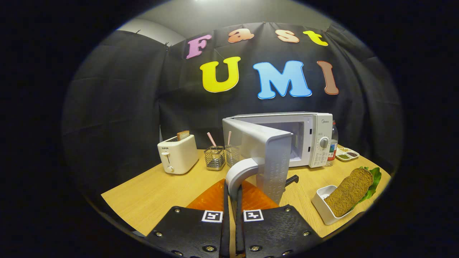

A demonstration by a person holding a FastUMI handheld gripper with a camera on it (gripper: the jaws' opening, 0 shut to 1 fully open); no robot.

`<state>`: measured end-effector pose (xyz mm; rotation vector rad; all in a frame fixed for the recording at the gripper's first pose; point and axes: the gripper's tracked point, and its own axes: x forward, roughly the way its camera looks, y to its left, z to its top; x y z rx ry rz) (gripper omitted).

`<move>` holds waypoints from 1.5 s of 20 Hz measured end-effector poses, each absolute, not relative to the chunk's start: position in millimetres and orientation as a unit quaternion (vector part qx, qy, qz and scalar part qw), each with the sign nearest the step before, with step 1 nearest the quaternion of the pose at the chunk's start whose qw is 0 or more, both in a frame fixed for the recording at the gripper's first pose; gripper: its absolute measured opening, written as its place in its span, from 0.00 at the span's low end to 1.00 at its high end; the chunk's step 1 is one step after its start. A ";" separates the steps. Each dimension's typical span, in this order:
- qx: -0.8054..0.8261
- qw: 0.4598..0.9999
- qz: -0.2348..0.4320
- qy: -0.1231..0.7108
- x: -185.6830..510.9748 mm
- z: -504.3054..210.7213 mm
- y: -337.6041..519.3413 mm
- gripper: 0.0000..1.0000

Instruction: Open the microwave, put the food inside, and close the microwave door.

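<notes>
The white microwave (315,139) stands at the back of the wooden table, with its dial panel on the right. Its door (267,157) is swung wide open toward me, edge on, and the cavity shows behind it. The curved white door handle (239,171) runs down between my fingers. My gripper (232,188) is shut on that handle, the fingers nearly touching. The food, a slice of brown bread (349,191) on a lettuce leaf, leans on a small white dish (321,206) to the right of the fingers, apart from them.
An orange mat (211,199) lies under the fingers. A cream toaster (177,154) with toast stands back left, two wire holders (215,157) with straws beside it. A bottle and a condiment tray (346,154) sit right of the microwave. A dark handle (292,179) pokes out behind the door.
</notes>
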<state>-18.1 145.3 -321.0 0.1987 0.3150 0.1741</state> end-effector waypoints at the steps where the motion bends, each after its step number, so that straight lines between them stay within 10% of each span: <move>1: 0.096 0.980 0.076 0.155 -19.7 -319.6 154.5 0.07; 19: 0.078 0.987 0.037 0.138 -37.6 -300.3 220.1 0.10; 26: 0.037 0.994 0.087 0.054 -80.0 -254.3 179.9 0.77; 30: 0.018 0.998 0.053 0.032 -81.0 -259.3 108.4 0.89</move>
